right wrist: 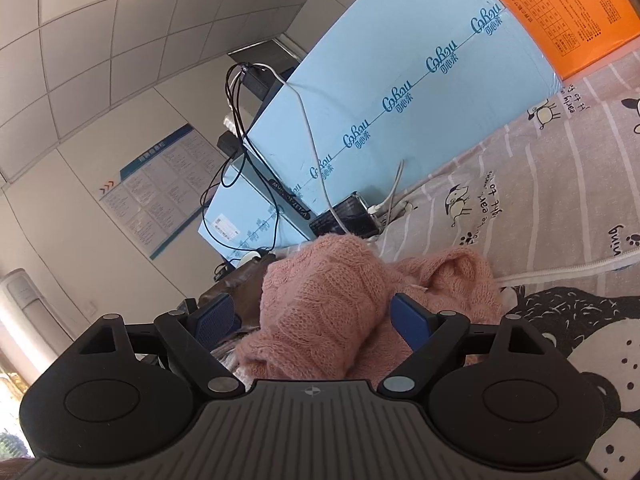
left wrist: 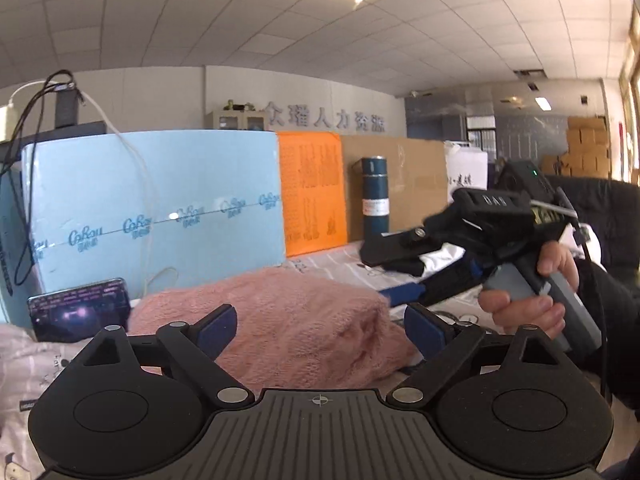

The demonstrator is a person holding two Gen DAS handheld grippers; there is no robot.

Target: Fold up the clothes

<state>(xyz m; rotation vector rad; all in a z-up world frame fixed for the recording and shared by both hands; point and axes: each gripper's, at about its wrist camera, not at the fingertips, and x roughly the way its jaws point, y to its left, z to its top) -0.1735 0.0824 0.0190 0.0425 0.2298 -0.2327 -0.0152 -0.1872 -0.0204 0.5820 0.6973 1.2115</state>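
Both claws gape open. The left claw point(left wrist: 318, 330) hovers before the pink sweater point(left wrist: 296, 320) on the printed sheet point(right wrist: 560, 160). The right claw point(right wrist: 316, 322) straddles a bunched fold, seemingly without pinching it.

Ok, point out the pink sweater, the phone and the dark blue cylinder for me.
pink sweater point(left wrist: 288, 320): left wrist view, middle of the knit bundle.
phone point(left wrist: 80, 308): left wrist view, its lit screen.
dark blue cylinder point(left wrist: 375, 196): left wrist view, mid-body.
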